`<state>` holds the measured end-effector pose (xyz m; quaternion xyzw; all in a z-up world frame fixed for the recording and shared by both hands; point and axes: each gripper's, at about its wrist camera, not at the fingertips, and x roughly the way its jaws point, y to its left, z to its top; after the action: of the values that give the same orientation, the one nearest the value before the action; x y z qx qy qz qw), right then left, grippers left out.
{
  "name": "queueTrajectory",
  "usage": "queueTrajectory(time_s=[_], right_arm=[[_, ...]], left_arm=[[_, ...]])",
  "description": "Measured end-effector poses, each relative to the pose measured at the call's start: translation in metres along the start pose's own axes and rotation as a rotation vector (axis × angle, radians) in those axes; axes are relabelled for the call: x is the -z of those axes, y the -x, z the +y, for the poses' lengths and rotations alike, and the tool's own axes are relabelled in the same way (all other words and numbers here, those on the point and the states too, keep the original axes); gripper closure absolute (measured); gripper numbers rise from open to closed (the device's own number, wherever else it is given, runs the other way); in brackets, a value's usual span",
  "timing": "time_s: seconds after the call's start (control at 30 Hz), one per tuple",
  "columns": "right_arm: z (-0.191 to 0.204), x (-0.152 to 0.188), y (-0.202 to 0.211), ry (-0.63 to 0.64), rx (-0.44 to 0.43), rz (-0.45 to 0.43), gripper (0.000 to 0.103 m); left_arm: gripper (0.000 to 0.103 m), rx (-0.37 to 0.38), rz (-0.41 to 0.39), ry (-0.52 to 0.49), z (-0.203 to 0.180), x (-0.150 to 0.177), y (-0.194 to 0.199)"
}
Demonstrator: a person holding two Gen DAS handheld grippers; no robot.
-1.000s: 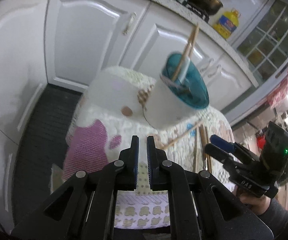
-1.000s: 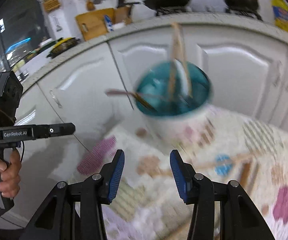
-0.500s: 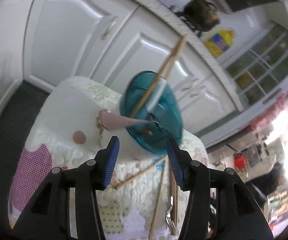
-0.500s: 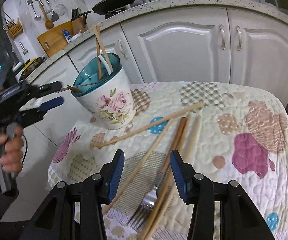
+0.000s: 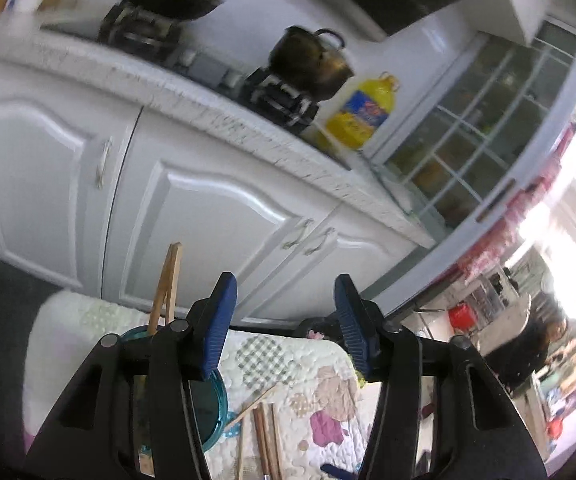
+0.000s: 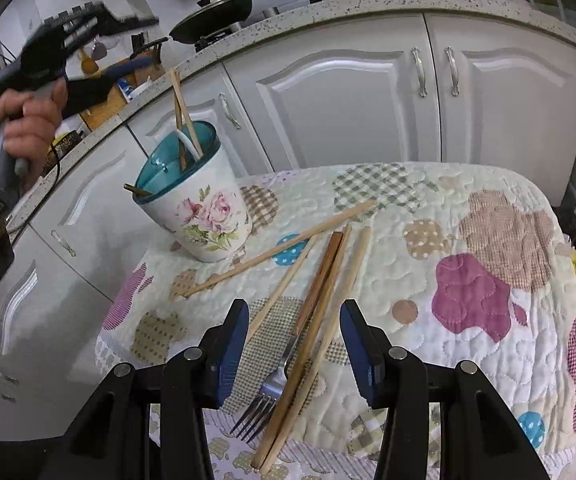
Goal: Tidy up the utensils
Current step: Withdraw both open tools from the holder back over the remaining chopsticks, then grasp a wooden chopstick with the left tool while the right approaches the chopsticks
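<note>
Left wrist view first: the left claw [image 5: 286, 320] has just been opening and its jaws stand apart with nothing between them, aimed mostly at the white cabinets [image 5: 216, 216]. Low behind its left arm peeks the teal rim of the cup [image 5: 218, 408], two chopsticks [image 5: 167, 284] standing up out of it. The picture is smeared, so this hand is on the move. The risk here: those upright sticks rise just beside the claw's left finger, and a careless swing could clip them and rock the cup.

Over to the right wrist view: the right claw [image 6: 294, 354] is open and empty, poised low over the quilted surface [image 6: 488, 320]. Right between its blue pads [image 6: 232, 356] lies the tangle still to be sorted: a fork [image 6: 272, 388] with a pair of chopsticks [image 6: 308, 344] crossing over its handle, and more loose sticks [image 6: 280, 252] fanned toward the floral cup [image 6: 200, 212]. The cup stands upright near the surface's far left edge, already holding sticks and a spoon.

What could go wrong? Closing here may catch fork and sticks together, or pinch one stick off-centre so it pivots and slips. The soft quilt gives, so the pads could snag cloth. And a long stick swung toward that edge-side cup might tip it off.
</note>
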<state>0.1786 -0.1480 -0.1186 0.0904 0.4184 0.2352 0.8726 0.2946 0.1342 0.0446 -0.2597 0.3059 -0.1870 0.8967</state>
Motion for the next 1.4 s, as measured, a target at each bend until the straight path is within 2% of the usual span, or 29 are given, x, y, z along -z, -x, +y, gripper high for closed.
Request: queueTrajectory(time_s=[0.13, 0.2, 0.23, 0.3, 0.43, 0.5, 0.57, 0.67, 0.7, 0.77, 0.9, 0.97, 1.1, 1.2, 1.3, 1.4], right_arm=[[-0.009, -0.021, -0.018, -0.041, -0.035, -0.001, 0.057], [-0.024, -0.039, -0.041, -0.137, -0.066, 0.032, 0.059], [-0.032, -0.049, -0.057, -0.200, -0.078, 0.068, 0.066], [-0.041, -0.065, -0.080, -0.278, -0.132, 0.094, 0.069], [-0.057, -0.097, -0.120, -0.339, 0.029, 0.159, 0.071], [-0.066, -0.104, -0.144, -0.384, 0.080, 0.263, 0.071], [-0.067, -0.104, -0.163, -0.381, 0.083, 0.351, 0.071], [-0.043, -0.114, -0.174, -0.238, 0.191, 0.392, 0.074], [-0.039, -0.116, -0.177, -0.214, 0.214, 0.389, 0.084], [-0.040, -0.118, -0.179, -0.211, 0.213, 0.372, 0.090], [-0.041, -0.129, -0.148, -0.208, 0.131, 0.244, 0.095], [-0.034, -0.141, -0.114, -0.175, 0.083, 0.158, 0.098], [0.006, -0.178, -0.027, -0.047, 0.017, -0.065, 0.098], [0.031, -0.205, 0.016, 0.001, -0.043, -0.214, 0.098], [0.063, -0.226, 0.040, 0.064, -0.099, -0.359, 0.098], [0.097, -0.241, 0.039, 0.117, -0.108, -0.445, 0.098]], left_arm=[[0.049, -0.043, -0.003, -0.008, 0.017, 0.026, 0.023], [0.049, -0.116, -0.001, -0.015, 0.029, 0.051, 0.034], [0.049, -0.145, -0.001, -0.018, 0.034, 0.063, 0.038], [0.049, -0.211, -0.005, -0.032, 0.044, 0.089, 0.050], [0.049, -0.341, 0.008, -0.043, 0.072, 0.140, 0.057], [0.049, -0.403, 0.046, -0.055, 0.087, 0.165, 0.051], [0.049, -0.461, 0.116, -0.043, 0.103, 0.188, 0.037], [0.049, -0.479, 0.181, -0.018, 0.116, 0.209, 0.023], [0.049, -0.487, 0.190, -0.024, 0.116, 0.215, 0.020], [0.049, -0.488, 0.196, -0.046, 0.112, 0.224, 0.017], [0.049, -0.469, 0.198, -0.069, 0.107, 0.238, 0.020], [0.049, -0.471, 0.195, -0.069, 0.107, 0.243, 0.021], [0.049, -0.463, 0.204, -0.037, 0.111, 0.249, 0.021], [0.049, -0.460, 0.205, -0.031, 0.109, 0.251, 0.024], [0.049, -0.457, 0.201, -0.029, 0.107, 0.246, 0.025], [0.049, -0.456, 0.201, -0.035, 0.105, 0.242, 0.026]])
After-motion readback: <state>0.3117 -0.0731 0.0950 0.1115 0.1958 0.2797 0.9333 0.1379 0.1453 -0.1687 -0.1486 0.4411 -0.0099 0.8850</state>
